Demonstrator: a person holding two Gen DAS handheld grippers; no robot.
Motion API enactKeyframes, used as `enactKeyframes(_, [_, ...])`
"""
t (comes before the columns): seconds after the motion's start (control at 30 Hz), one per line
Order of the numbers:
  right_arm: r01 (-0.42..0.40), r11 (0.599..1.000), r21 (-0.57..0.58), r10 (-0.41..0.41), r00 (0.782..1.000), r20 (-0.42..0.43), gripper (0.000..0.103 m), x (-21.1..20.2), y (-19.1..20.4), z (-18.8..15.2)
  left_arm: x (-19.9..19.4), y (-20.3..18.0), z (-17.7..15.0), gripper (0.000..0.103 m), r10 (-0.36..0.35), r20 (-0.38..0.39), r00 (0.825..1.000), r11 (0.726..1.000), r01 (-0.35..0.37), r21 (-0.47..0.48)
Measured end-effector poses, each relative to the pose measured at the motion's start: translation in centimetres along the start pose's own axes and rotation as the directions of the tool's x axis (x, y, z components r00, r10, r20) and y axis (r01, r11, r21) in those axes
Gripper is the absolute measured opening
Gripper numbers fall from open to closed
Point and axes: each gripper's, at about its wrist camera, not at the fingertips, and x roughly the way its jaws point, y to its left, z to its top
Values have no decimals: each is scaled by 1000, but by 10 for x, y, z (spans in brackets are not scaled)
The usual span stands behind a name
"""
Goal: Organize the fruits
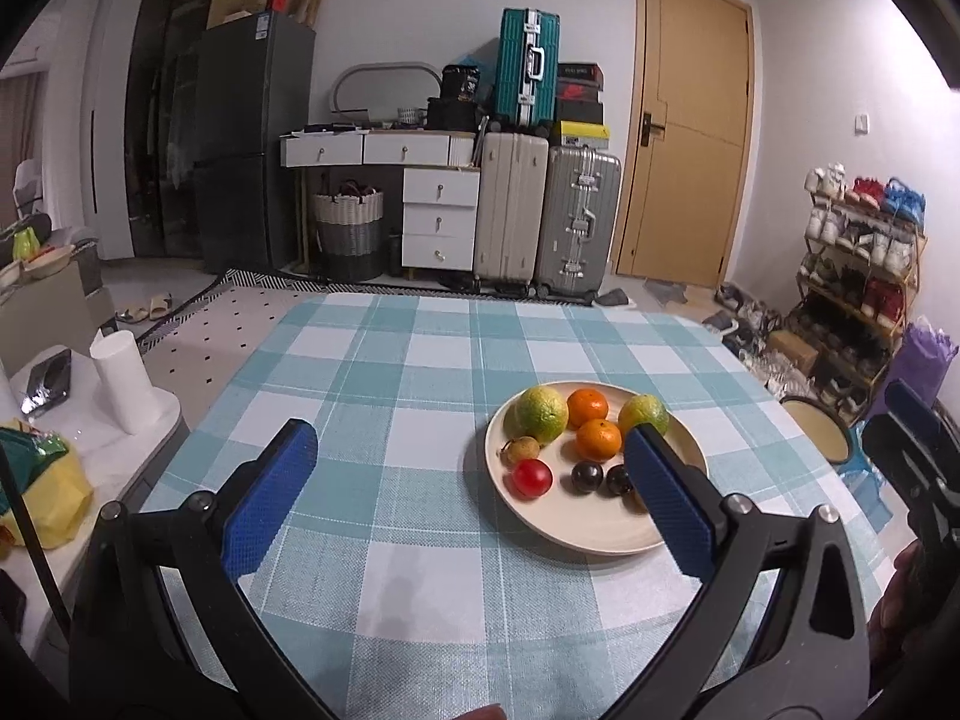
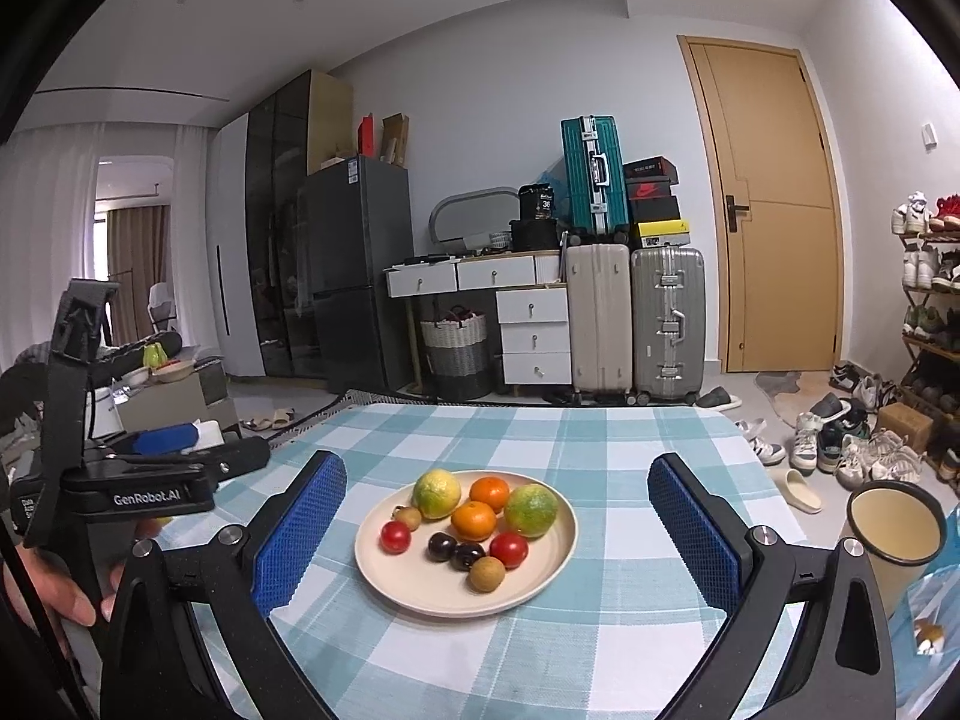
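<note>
1. While both tongs hung above the near end of the checked tablecloth (image 2: 600,648), I had the left tongs (image 1: 474,480) spread wide with nothing between the pads, and the right tongs (image 2: 498,516) equally wide and empty; I judged that spread suited fruit of mixed sizes.
2. Just ahead of the right tongs, framed between its pads, sat the cream plate (image 2: 420,588), which put every fruit in easy reach of that side. From the left tongs it lay ahead and to the right, partly behind the right-hand pad.
3. On the plate's nearer half lay the small pieces: two red tomatoes (image 2: 509,549), two dark plums (image 2: 441,546) touching each other, and a brown longan (image 2: 486,575), with another longan (image 2: 410,517) at the left edge.
4. Farther back on the plate sat two oranges (image 2: 474,521) and two green-yellow citrus (image 2: 531,510), packed close together.
5. All fruit lay on the one plate, mixed by kind; that fitted either a gathered heap or one awaiting sorting, so I could not tell which.
6. Off to the right of the right tongs stood an enamel mug (image 2: 894,531), beside the table edge.
</note>
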Motion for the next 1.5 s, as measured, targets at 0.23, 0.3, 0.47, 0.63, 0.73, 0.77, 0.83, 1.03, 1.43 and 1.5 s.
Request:
enactKeyframes(0.23, [33, 999, -15, -33, 999, -6, 103, 7, -4, -15, 1, 12, -13, 102, 33, 84, 996, 999, -33, -1])
enactKeyframes(0.3, [38, 999, -10, -38, 999, -15, 103, 10, -6, -19, 3, 13, -17, 102, 36, 91, 995, 999, -37, 10])
enactKeyframes(0.47, [60, 998, -26, -61, 996, -63, 103, 19, -10, -28, 8, 13, -27, 102, 44, 103, 994, 998, -48, 29])
enactKeyframes(0.63, [65, 998, -28, -67, 995, -77, 103, 20, -13, -35, 14, 13, -36, 102, 44, 109, 993, 998, -49, 41])
enactKeyframes(0.73, [70, 997, -37, -73, 994, -83, 103, 21, -13, -37, 15, 11, -39, 102, 39, 133, 990, 997, -47, 59])
enactKeyframes(0.77, [69, 997, -39, -72, 994, -86, 103, 22, -13, -39, 15, 10, -40, 102, 35, 140, 989, 997, -45, 66])
enactKeyframes(0.83, [68, 997, -40, -71, 993, -92, 103, 24, -13, -42, 15, 8, -42, 102, 28, 147, 989, 996, -40, 76])
enactKeyframes(1.03, [58, 997, -40, -62, 994, -94, 103, 24, -14, -46, 21, 6, -51, 102, 23, 141, 990, 996, -35, 82])
enactKeyframes(1.43, [62, 996, -61, -66, 995, -76, 103, 24, -9, -45, 24, 6, -52, 102, 5, 143, 990, 996, -18, 88])
enactKeyframes(1.5, [62, 996, -67, -67, 995, -74, 103, 24, -9, -45, 22, 6, -52, 102, 5, 143, 990, 996, -18, 90])
